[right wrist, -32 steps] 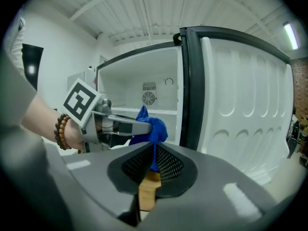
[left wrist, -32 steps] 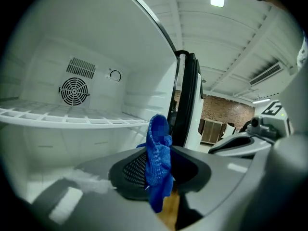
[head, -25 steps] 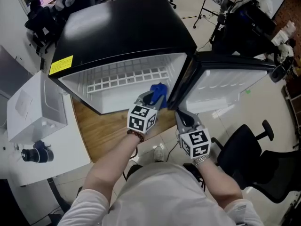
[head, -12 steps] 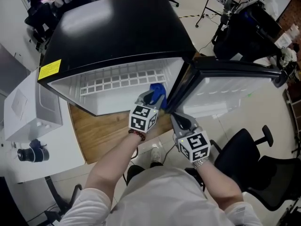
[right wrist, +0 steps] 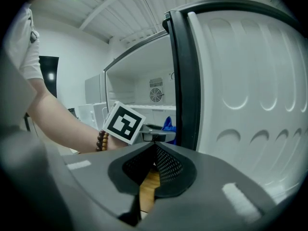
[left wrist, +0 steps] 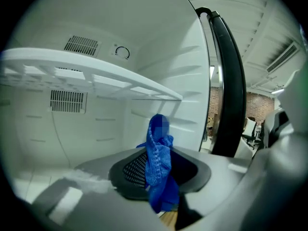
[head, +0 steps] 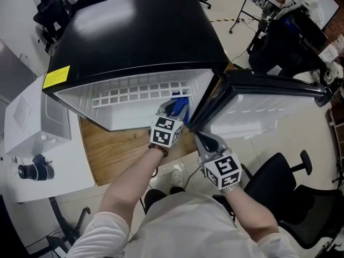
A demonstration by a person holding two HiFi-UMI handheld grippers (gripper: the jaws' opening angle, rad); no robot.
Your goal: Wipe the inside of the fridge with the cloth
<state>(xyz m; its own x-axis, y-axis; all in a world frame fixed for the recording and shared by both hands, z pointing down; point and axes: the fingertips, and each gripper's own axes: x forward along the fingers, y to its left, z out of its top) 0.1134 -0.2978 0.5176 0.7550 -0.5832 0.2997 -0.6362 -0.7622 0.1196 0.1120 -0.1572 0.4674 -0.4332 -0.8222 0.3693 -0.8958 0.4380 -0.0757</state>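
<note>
Cloth (left wrist: 158,158) pinched in our left gripper (head: 172,110) reaches into fridge (head: 134,36) for wiping; right gripper (head: 203,140), jaws together and empty, waits by door (head: 269,85), likely keeping it open.

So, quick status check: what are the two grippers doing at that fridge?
Left gripper shut on blue cloth, at fridge opening. Right gripper shut, empty, beside open door. Nothing seen in the way.

On my screen the black box-shaped fridge (head: 140,36) has a glossy, smooth top with soft reflections. Its white inner lining (left wrist: 38,143) and white lattice shelf (head: 134,94) look like smooth moulded plastic. The blue knitted cloth (left wrist: 158,160) is matt and ribbed. The brown wooden floor panel (head: 115,149) shows grain.
</note>
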